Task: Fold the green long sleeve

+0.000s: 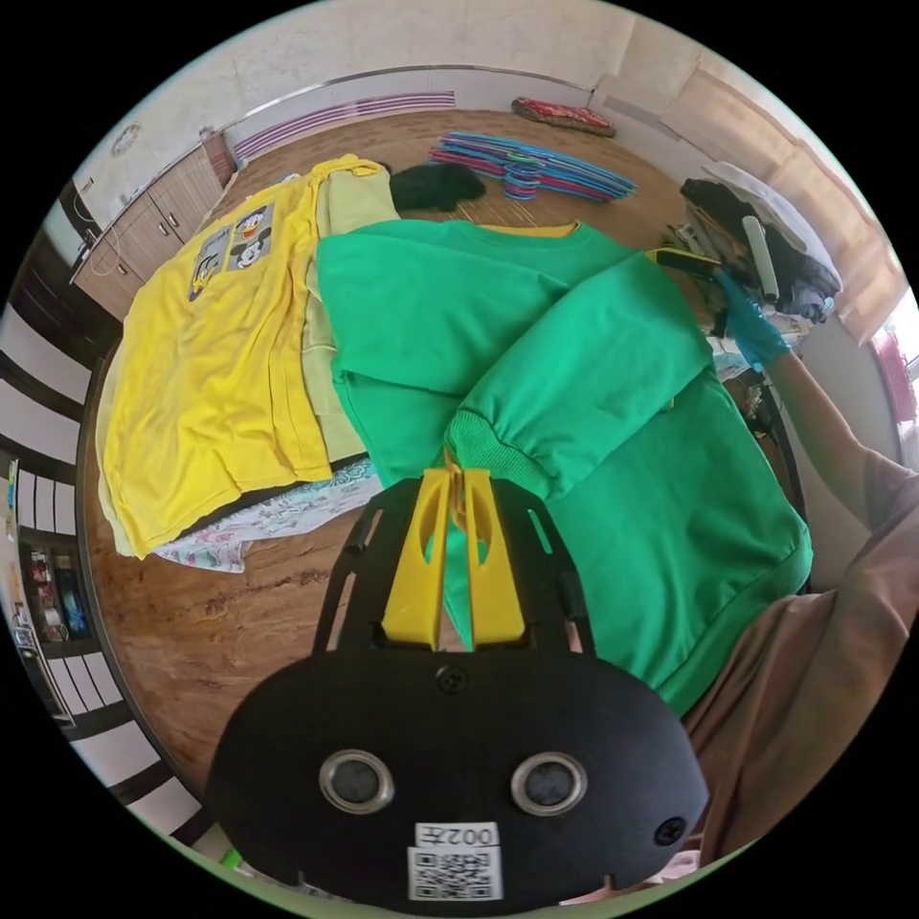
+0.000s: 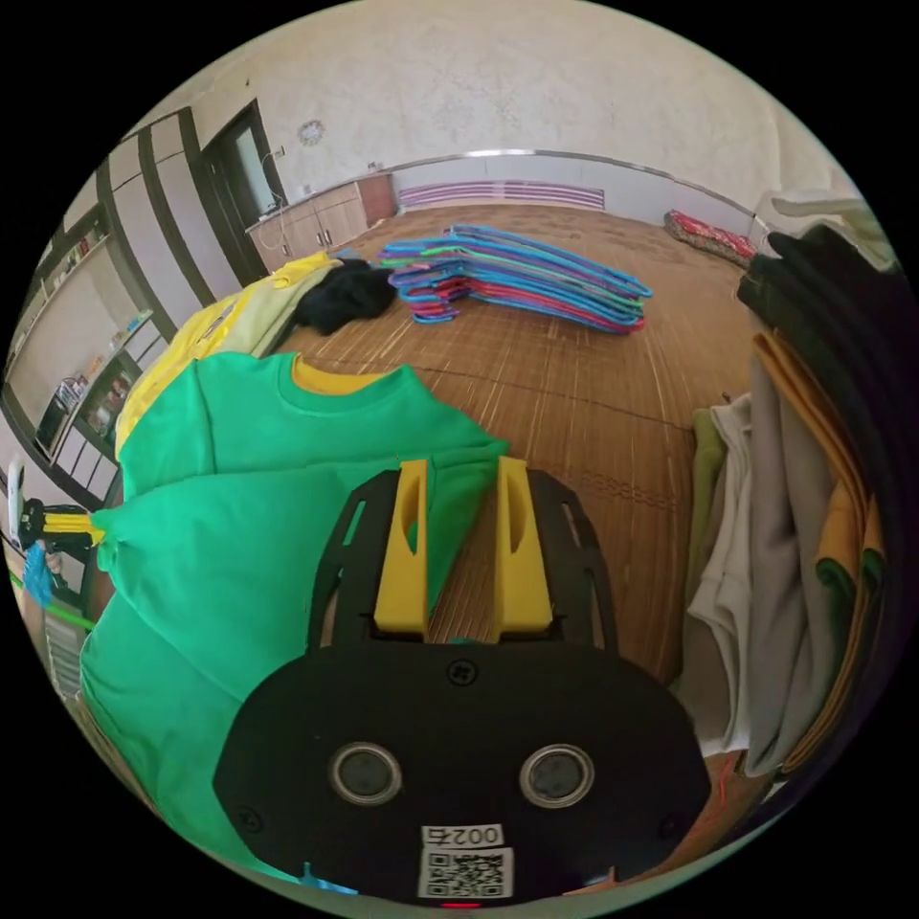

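Green shirt (image 1: 613, 479) — left gripper (image 1: 465, 479) clenched on cuff (image 1: 488, 445), right gripper (image 2: 459, 479) released: lay the sleeve flat across the chest, edges squared.

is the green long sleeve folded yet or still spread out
Partly folded: one sleeve lies across the green long sleeve's chest, its cuff pinched in the left gripper. The body isn't folded yet.

Left hand-held gripper (image 1: 466, 476) clamped (right hand-held gripper (image 2: 464, 469) agape)
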A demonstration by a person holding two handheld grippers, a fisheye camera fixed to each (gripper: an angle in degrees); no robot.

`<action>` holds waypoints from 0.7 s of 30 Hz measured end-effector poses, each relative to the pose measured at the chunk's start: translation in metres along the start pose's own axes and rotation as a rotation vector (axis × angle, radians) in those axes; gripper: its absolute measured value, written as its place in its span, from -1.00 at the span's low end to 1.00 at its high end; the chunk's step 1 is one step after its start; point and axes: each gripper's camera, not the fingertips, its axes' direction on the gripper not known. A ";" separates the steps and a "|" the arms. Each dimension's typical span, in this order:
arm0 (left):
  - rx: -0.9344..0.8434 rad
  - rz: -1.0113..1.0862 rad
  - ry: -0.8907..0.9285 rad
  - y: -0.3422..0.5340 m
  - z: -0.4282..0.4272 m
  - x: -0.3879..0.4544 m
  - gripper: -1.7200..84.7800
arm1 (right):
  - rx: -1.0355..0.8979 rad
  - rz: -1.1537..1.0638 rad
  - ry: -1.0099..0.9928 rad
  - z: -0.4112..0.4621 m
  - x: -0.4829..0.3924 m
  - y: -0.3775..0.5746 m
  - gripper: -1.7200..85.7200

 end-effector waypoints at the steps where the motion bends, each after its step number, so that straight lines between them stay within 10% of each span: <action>1: 0.001 -0.001 0.002 -0.001 0.001 0.000 -1.00 | -0.021 -0.001 0.021 0.004 -0.003 0.002 -0.77; 21: -0.001 -0.037 -0.004 0.004 0.027 -0.010 -0.96 | -0.017 -0.075 0.090 -0.065 -0.050 0.054 -0.83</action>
